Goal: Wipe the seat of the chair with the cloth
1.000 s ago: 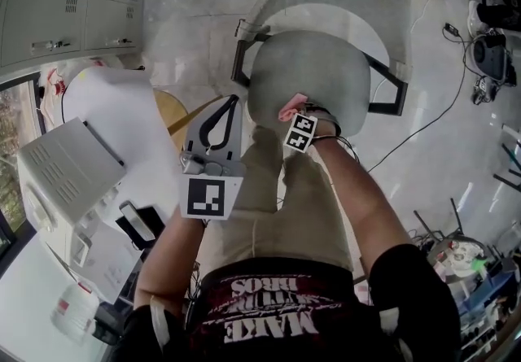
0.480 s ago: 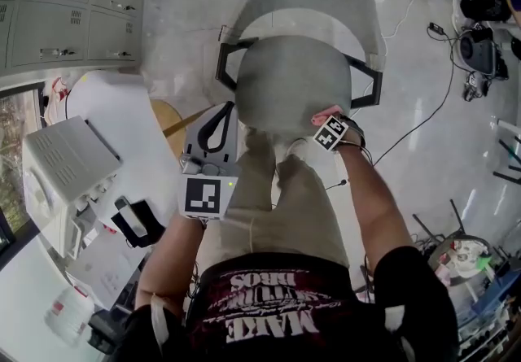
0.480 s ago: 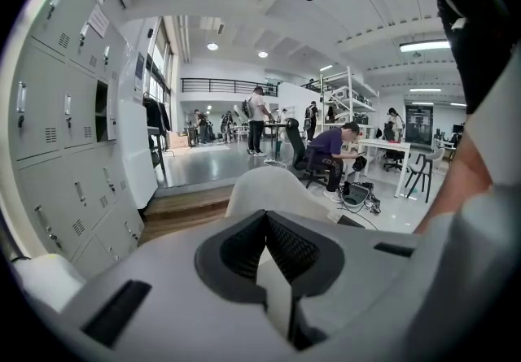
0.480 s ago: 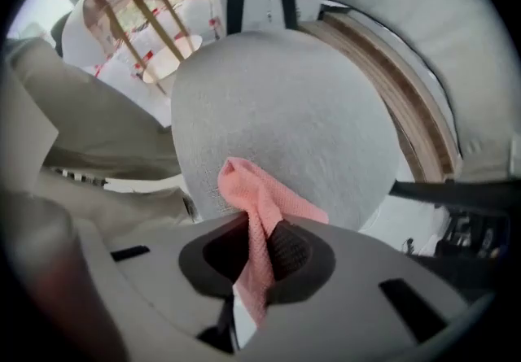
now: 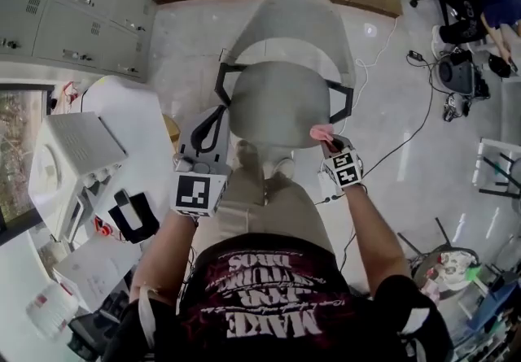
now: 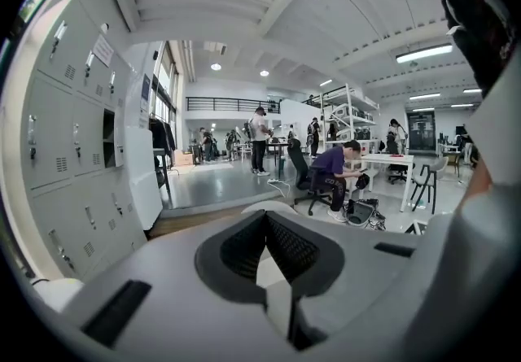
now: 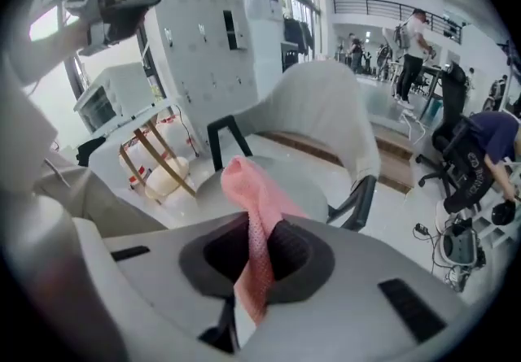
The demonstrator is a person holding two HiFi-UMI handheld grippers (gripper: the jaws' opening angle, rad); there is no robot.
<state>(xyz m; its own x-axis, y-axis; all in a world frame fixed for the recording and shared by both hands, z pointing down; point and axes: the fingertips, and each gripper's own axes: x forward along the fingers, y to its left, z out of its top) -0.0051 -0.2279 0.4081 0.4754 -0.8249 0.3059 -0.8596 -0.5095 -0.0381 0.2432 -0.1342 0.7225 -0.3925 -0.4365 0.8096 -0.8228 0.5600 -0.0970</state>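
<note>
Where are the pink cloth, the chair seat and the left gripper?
pink cloth [image 7: 254,214]: right gripper view, on the strip where it enters the jaws.
chair seat [image 5: 277,104]: head view, on the bare middle of the seat.
left gripper [image 5: 221,111]: head view, at its closed jaw tips.

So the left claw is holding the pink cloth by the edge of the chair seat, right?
No, the right claw is holding the pink cloth by the edge of the chair seat; the right gripper view shows it pinched there. The left claw is shut on nothing.
</note>
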